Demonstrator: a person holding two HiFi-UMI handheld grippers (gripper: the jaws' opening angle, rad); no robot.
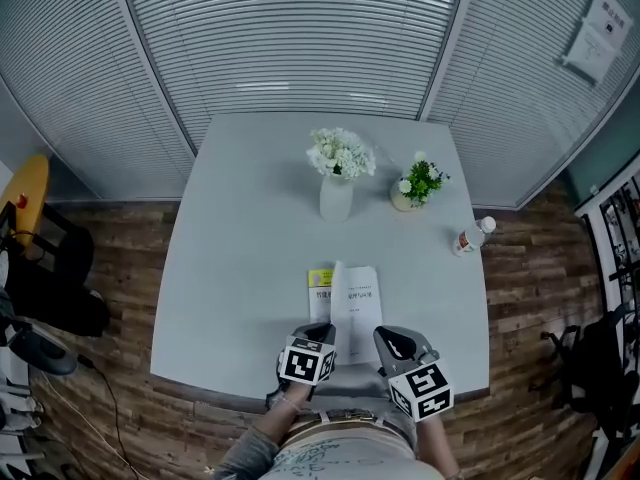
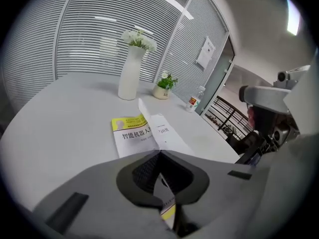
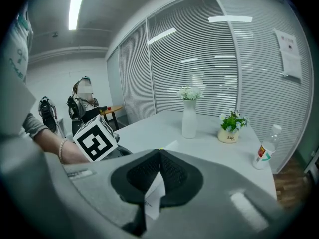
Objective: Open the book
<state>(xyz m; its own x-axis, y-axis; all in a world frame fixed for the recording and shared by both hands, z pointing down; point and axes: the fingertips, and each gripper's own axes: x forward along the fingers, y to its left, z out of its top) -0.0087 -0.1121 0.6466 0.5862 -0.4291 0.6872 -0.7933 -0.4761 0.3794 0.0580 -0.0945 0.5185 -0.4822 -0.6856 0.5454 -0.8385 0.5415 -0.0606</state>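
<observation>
Your left gripper (image 2: 159, 154): clamped shut on an edge of the yellow-and-white paperback book (image 2: 132, 136).
Your right gripper (image 3: 159, 153): closed, pinching a white page (image 3: 152, 200).
Book: on the grey table (image 1: 250, 218).

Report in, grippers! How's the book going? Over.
Left gripper and right gripper shut on sheets of the white-and-yellow paperback book. Partly open. Nothing blocking.

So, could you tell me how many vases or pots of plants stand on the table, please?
2. A tall white vase of white flowers stands centrally; a small potted plant sits just right of it in the head view. None seems hidden.
</observation>
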